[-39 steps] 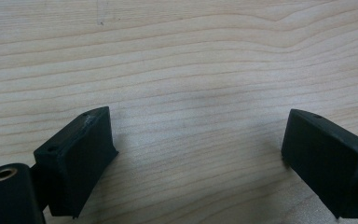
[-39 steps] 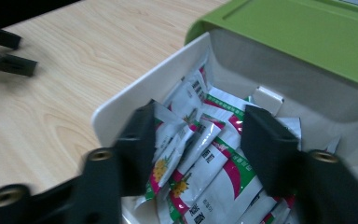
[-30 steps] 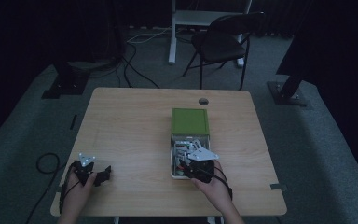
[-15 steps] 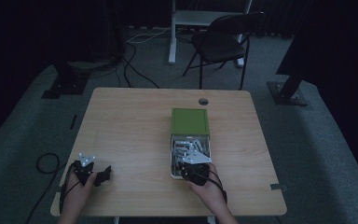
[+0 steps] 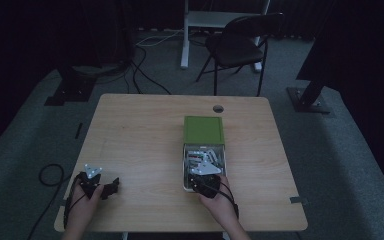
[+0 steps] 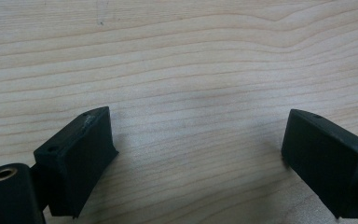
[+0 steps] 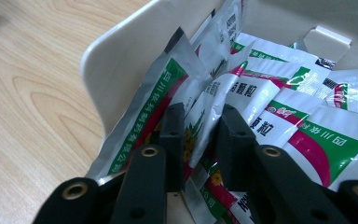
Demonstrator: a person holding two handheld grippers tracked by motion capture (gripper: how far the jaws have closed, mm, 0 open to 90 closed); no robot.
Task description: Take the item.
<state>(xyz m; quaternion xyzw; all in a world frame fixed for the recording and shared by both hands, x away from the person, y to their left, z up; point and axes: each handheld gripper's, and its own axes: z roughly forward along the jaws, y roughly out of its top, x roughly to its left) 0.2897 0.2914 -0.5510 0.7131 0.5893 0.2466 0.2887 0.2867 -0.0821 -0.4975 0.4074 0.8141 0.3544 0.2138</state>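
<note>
Gripping a foil sachet (image 7: 200, 116) inside the open white box (image 7: 116, 70), right gripper (image 7: 198, 135) clamped, both jaws pressed against the packet's printed face, sachet standing on edge and tilted toward 1 o'clock in the right gripper view. More sachets (image 7: 307, 121) lying flat and overlapping in the same box, toward 2 o'clock of the jaws, all white with green and red bands. Seen from the high view, right gripper (image 5: 206, 176) over the near end of the box (image 5: 186, 167), box sitting right of the table's middle, its green lid (image 5: 203, 130) flat on the wood at 12 o'clock, touching the box's far end. Left gripper (image 5: 111, 187) resting near the table's (image 5: 140, 130) front-left corner, at roughly 9 o'clock from the box and well apart from it, jaws spread wide and released, bare wood grain between them in the left gripper view (image 6: 198, 140), nothing held.
</note>
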